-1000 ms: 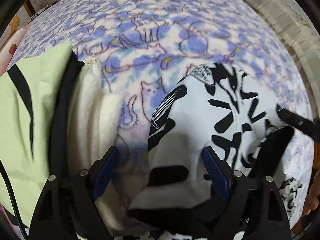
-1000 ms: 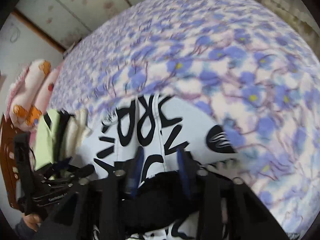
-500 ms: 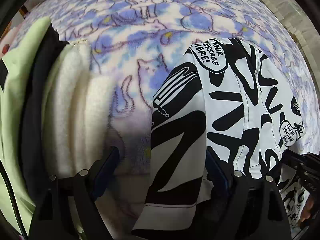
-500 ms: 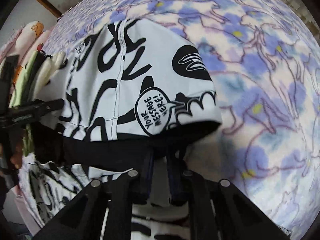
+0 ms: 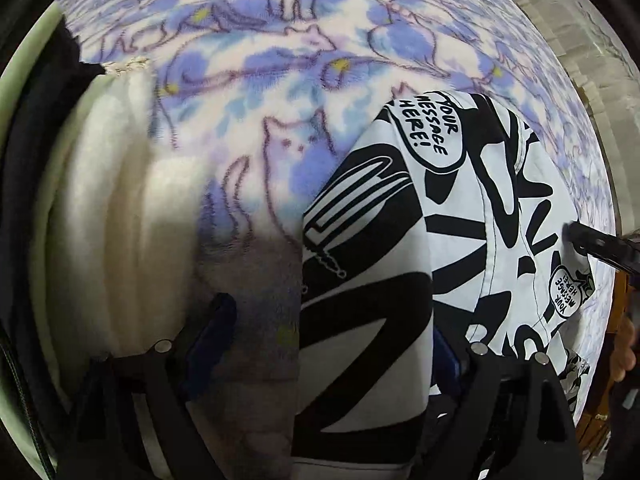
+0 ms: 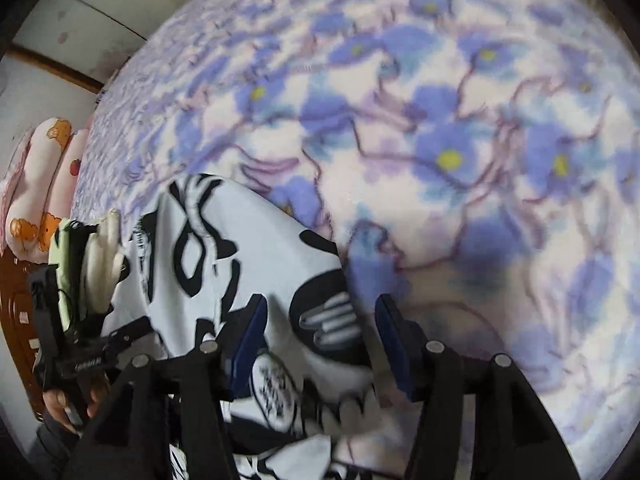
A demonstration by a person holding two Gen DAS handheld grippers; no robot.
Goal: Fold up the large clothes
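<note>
The white garment with bold black print (image 5: 400,240) lies folded on the blue flowered blanket (image 5: 280,60). My left gripper (image 5: 328,344) points steeply down over the garment's left edge. Its jaws are wide and still opening, with the cloth edge lying loose between them and the left pad (image 5: 212,332) over bare blanket. My right gripper (image 6: 320,340) hovers over the garment's right corner (image 6: 320,320). Its jaws are opening, and the folded corner sits between the pads without being pressed. The right gripper's tip (image 5: 592,244) shows at the garment's far side in the left wrist view.
A pile of folded clothes lies left of the garment: cream fleece (image 5: 120,220), a black layer, and pale green cloth (image 5: 24,120). Pink bear-print pillows (image 6: 36,184) and a brown wooden bed frame (image 6: 16,320) lie beyond. A hand (image 6: 60,404) holds the left gripper.
The right gripper, shut on the garment's fold before, has opened and let it go, and the fold now lies on the blanket. The left gripper has sunk closer to the bed.
</note>
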